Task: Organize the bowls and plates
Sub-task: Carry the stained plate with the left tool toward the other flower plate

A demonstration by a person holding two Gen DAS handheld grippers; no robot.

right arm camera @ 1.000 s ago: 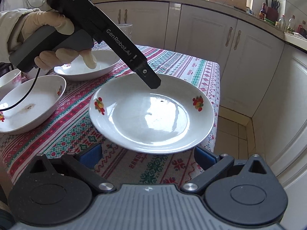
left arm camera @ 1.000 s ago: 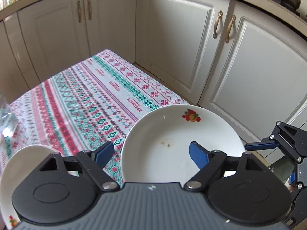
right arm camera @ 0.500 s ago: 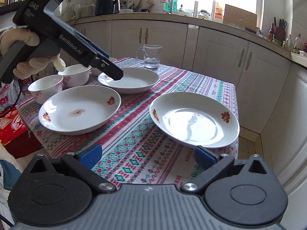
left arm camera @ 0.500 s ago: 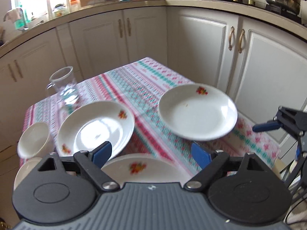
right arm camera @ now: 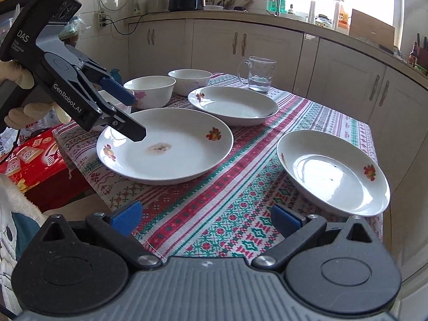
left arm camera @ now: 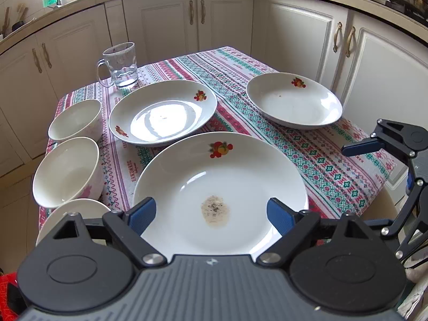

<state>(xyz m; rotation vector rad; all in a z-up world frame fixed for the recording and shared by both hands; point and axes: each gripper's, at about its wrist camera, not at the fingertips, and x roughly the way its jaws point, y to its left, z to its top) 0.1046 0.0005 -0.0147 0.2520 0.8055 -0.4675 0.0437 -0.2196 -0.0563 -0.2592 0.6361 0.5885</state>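
Evidently, little is being shown as done: three plates and the bowls are still lying spread over the cloth-covered worktop (right arm camera: 214,214), nothing stacked. The stained plate (left arm camera: 222,187) is being framed directly beneath the left gripper (left arm camera: 211,214), whose jaws are being held spread, with nothing pinched between them and no pad seen touching the rim. The middle plate (left arm camera: 163,112) is lying just behind it, and the far plate (left arm camera: 294,101) is sitting well apart, near the worktop's edge on the right. Two bowls (left arm camera: 69,171) (left arm camera: 76,119) are being kept side by side along the left edge, with a further white dish (left arm camera: 72,214) partly hidden below them; whether it is a bowl or a plate cannot be told. A glass mug (left arm camera: 120,65) is standing behind the middle plate. The right gripper (right arm camera: 206,219) is being held low over the near edge of the cloth, jaws spread and empty. By these views, the gathering of plates into one pile and bowls into another is still being awaited, and the stained plate is being judged the likeliest first pick.
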